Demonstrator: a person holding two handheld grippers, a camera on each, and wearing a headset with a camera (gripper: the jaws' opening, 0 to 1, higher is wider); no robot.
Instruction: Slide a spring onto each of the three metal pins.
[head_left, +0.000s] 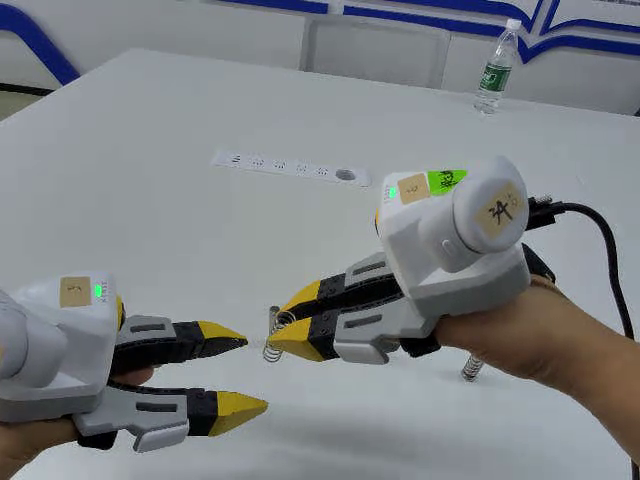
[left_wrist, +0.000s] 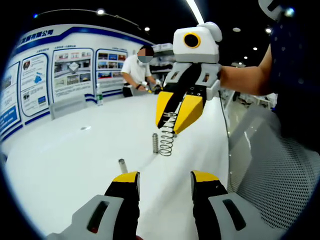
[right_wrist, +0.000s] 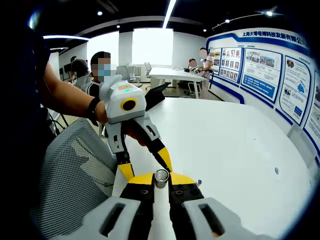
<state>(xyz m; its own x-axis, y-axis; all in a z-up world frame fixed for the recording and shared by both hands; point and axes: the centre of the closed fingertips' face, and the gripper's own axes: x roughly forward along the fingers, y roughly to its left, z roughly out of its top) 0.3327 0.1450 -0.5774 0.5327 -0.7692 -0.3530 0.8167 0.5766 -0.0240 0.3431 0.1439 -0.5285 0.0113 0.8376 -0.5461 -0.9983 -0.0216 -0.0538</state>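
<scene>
Strip on table, bottle behind it at far edge, spring in right gripper, left gripper left of it, nearer.

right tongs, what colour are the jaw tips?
Yellow tips on the right tongs, black behind them. The head view shows it best.

White hand-held gripper, yellow-tipped black jaws

This looks like an open-plan office or company demo room. A large white table carries a power strip and a water bottle. Blue-framed display boards with printed text and pictures line the wall. Strip lights run overhead, a mesh office chair stands beside the table, and people sit at another table.
</scene>
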